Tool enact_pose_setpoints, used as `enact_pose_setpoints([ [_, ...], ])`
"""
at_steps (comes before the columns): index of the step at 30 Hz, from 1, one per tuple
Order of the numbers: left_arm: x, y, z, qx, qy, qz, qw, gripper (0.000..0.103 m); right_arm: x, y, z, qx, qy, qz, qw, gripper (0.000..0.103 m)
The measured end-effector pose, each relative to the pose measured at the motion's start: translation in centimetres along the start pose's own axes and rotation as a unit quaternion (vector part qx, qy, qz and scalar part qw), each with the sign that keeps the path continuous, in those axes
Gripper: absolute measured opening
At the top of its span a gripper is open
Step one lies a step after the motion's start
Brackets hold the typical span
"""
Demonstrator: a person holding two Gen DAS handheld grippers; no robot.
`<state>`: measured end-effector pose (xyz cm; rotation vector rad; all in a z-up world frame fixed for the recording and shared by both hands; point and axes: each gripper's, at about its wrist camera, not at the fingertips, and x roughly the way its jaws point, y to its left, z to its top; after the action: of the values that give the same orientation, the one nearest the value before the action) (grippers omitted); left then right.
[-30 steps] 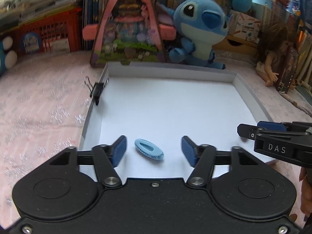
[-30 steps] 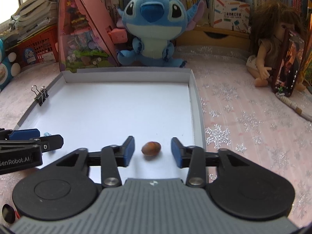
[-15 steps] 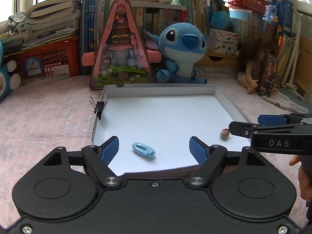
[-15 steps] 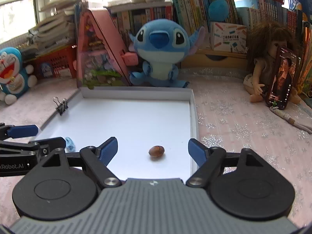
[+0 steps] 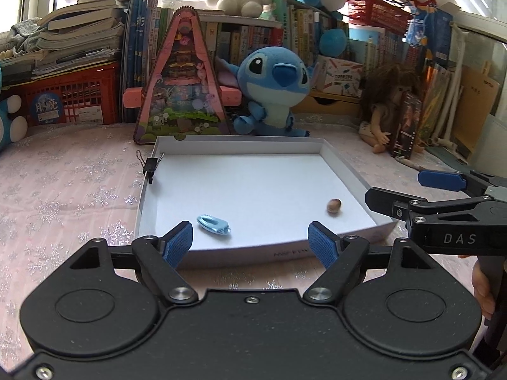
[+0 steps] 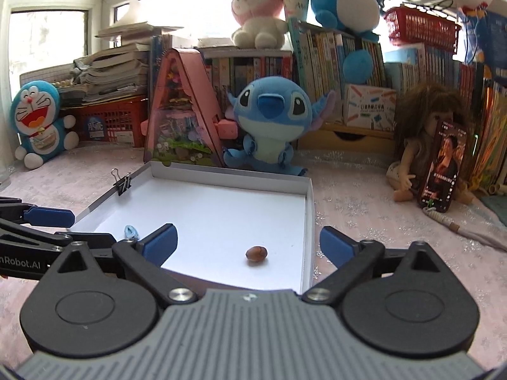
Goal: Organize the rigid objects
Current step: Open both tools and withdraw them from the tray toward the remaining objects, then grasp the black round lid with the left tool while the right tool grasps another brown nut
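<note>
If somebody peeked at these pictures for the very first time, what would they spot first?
Probably the big blue plush toy sitting right behind the white tray, with the pink triangle playhouse beside it. Next, two tiny things lying in the tray: a brown nut near the right wall and a light blue clip near the front left. Both claws, left claw and right claw, hold nothing.

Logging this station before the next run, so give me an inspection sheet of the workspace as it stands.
Surface: pink snowflake cloth.
Job's things: blue clip and brown nut lie apart in the white tray.
Clutter: binder clip on the tray's rim.
Grippers: left gripper open, empty; right gripper opening, nothing between its pads.
Cables: a cord by the phone.
Surroundings: blue plush, doll, books.
</note>
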<state>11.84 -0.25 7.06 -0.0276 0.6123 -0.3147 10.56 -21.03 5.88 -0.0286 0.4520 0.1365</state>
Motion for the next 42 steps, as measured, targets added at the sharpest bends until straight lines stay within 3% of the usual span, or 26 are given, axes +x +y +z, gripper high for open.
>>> enact_pose_setpoints([
  [17,-3.8,0.9,-4.5,-0.020,-0.010,-0.004,0.9998,0.082,-4.2,1.3,-4.9,-0.023,-0.045,-0.004,0.999,0.103],
  [30,-5.4,1.5,-7.7,-0.022,-0.032,0.024,0.9989,0.082,-7.1,1.2,-8.5,-0.029,-0.097,-0.021,0.995,0.103],
  [42,-6.5,2.2,-11.0,-0.006,-0.063,0.085,0.9943,0.083,-7.8,0.7,-11.4,-0.030,-0.110,-0.052,0.992,0.103],
])
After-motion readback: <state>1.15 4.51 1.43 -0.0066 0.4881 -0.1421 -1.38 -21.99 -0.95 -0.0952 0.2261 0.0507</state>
